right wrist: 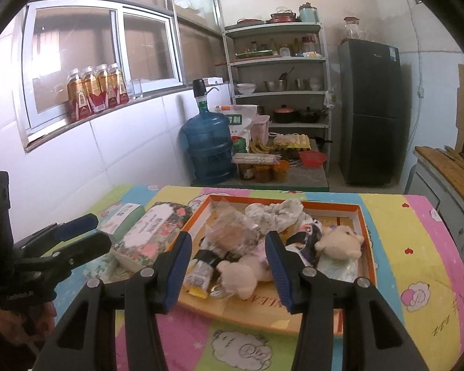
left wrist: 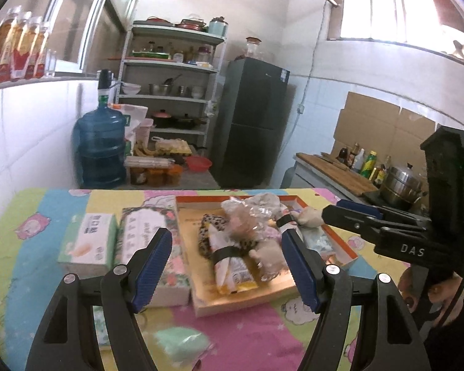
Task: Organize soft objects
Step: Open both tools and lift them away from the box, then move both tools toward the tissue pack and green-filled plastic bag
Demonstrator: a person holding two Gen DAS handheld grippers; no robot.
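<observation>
A shallow orange-rimmed box point(left wrist: 241, 306) point(right wrist: 366, 235) sits mid-table and holds the soft things. In it lie a leopard-print cloth point(left wrist: 210, 225), a packet bundle under a black band point(left wrist: 232, 266), a crumpled clear bag point(right wrist: 232, 232), a white cloth point(right wrist: 278, 213) and two beige plush toys point(right wrist: 340, 242) point(right wrist: 238, 275). A mint-green soft piece point(left wrist: 182, 343) lies on the cloth in front of the box. My left gripper point(left wrist: 225, 235) point(right wrist: 100, 228) hangs open before the box's left half, nothing between its fingers. My right gripper point(right wrist: 228, 236) point(left wrist: 332, 208) is open too, at the near right.
Left of the box stand a floral tissue box point(right wrist: 154, 232) and a green-white tissue box point(left wrist: 89, 244). Beyond the table's far edge are a blue water jug point(left wrist: 99, 148), a loaded shelf point(right wrist: 278, 92) and a dark fridge point(left wrist: 253, 123). A counter with a steel pot point(left wrist: 402, 185) is at the right.
</observation>
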